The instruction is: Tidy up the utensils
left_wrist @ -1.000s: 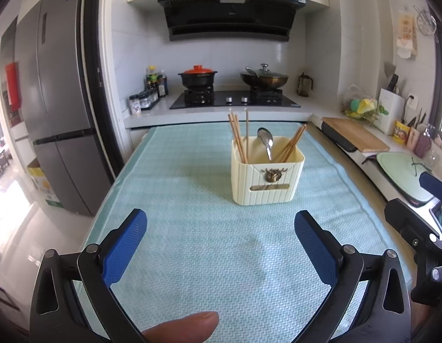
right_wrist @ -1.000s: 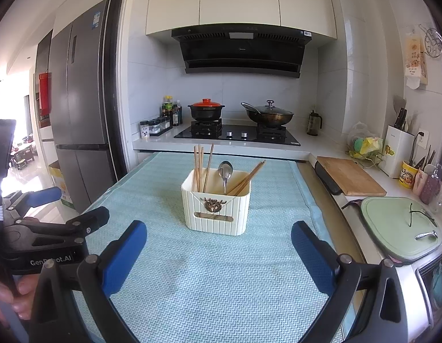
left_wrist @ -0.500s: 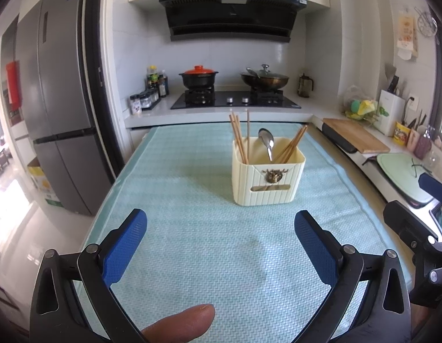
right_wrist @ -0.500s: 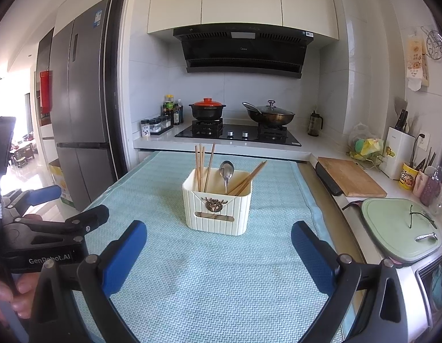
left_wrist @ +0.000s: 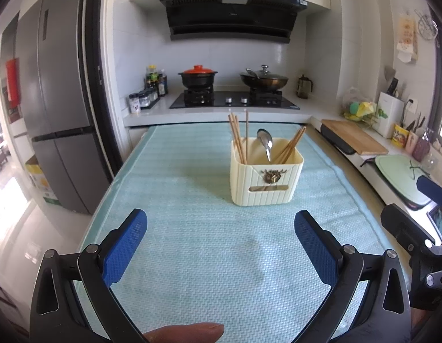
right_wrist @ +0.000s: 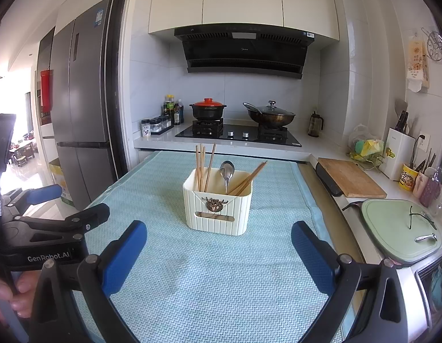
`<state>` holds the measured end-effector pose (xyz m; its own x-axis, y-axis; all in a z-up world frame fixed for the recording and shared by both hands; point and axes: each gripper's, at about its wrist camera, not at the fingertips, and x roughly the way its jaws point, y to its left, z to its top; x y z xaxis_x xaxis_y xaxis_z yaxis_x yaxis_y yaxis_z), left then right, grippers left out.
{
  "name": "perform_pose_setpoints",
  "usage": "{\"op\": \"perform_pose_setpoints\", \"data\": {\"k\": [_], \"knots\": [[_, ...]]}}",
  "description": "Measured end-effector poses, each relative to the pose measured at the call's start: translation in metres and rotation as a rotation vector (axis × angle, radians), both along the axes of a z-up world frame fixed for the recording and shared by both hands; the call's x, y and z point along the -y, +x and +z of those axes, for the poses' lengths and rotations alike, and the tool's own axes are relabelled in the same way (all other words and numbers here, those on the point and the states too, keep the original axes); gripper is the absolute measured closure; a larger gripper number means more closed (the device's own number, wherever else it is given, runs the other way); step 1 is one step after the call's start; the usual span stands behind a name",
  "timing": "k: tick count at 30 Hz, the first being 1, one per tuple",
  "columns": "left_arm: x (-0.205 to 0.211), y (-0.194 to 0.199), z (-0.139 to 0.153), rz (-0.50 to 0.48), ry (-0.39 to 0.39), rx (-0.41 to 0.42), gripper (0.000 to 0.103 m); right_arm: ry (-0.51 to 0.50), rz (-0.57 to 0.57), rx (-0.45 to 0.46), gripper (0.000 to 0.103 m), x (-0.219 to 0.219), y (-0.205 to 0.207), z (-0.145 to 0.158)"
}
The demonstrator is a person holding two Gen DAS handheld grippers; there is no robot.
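Observation:
A cream ribbed utensil holder (left_wrist: pixel 265 181) (right_wrist: pixel 218 208) stands upright on the light teal cloth (left_wrist: pixel 192 228) (right_wrist: pixel 209 280). Inside it lean several wooden chopsticks (left_wrist: pixel 238 140) (right_wrist: pixel 202 167), some at its left and some at its right, with a metal spoon (left_wrist: pixel 266 143) (right_wrist: pixel 227 173) bowl-up between them. My left gripper (left_wrist: pixel 220 230) is open and empty, held back from the holder and low over the cloth. My right gripper (right_wrist: pixel 219 241) is likewise open and empty, facing the holder from the near side. Each gripper shows at the edge of the other's view.
Behind the table runs a counter with a gas hob, a red-lidded pot (left_wrist: pixel 198 75) and a wok (left_wrist: pixel 264 80). A wooden cutting board (right_wrist: pixel 351 181) and a green board (right_wrist: pixel 399 228) lie on the right counter. A tall grey fridge (left_wrist: pixel 58 114) stands at the left.
Both views have crept slightly; the holder sits a touch further right and lower in the left wrist view. Both grippers stay open and nothing was grasped.

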<state>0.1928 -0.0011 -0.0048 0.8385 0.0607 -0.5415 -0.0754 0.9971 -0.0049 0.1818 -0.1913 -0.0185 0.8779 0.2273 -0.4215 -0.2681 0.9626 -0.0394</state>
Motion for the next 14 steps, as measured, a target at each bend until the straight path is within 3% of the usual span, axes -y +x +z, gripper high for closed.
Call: {"op": "perform_pose_setpoints", "data": {"k": [14], "knots": [[-0.0006, -0.0007, -0.0022, 0.016, -0.017, 0.002, 0.0, -0.004, 0.003, -0.008, 0.0, 0.0048, 0.0007, 0.0]]}}
